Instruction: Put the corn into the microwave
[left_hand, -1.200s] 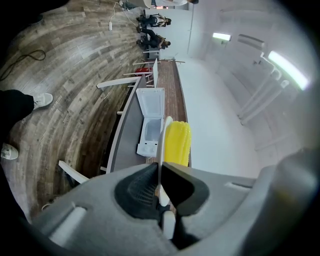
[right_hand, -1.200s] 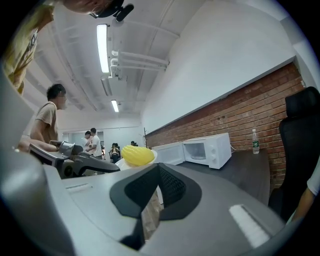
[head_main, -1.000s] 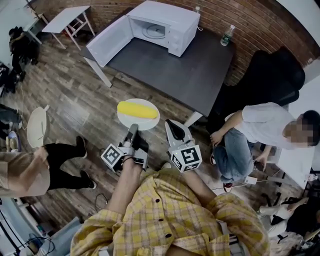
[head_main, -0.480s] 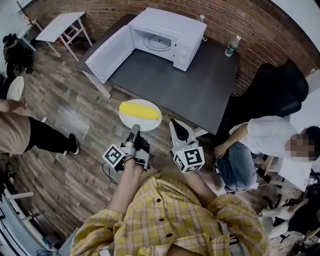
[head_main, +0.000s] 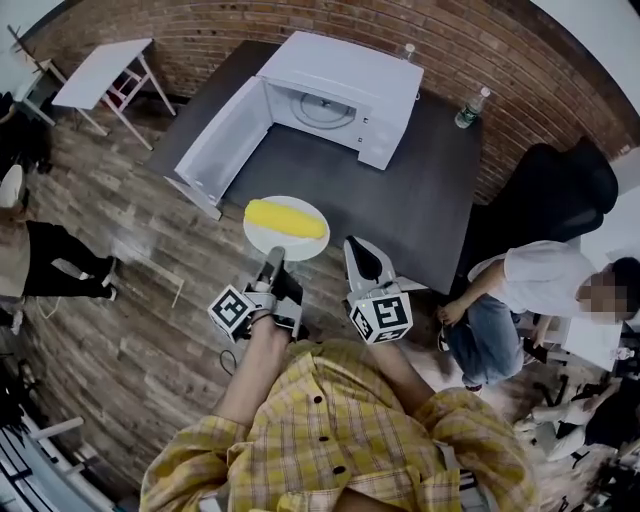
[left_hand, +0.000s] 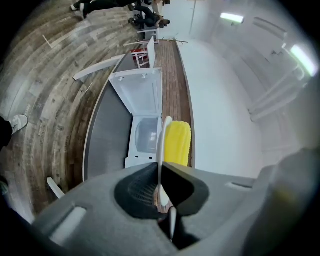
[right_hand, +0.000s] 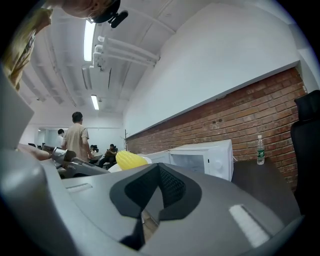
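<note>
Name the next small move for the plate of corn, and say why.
Probably carry the plate straight forward toward the microwave. The left gripper is shut on the plate's near rim, and the corn lies across the plate. The microwave's door stands swung open at the left, and the plate is short of the open cavity.

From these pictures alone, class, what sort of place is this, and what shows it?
Likely an office or lab workroom, not a kitchen: a microwave on a plain table, a black chair, strip lights overhead.
</note>
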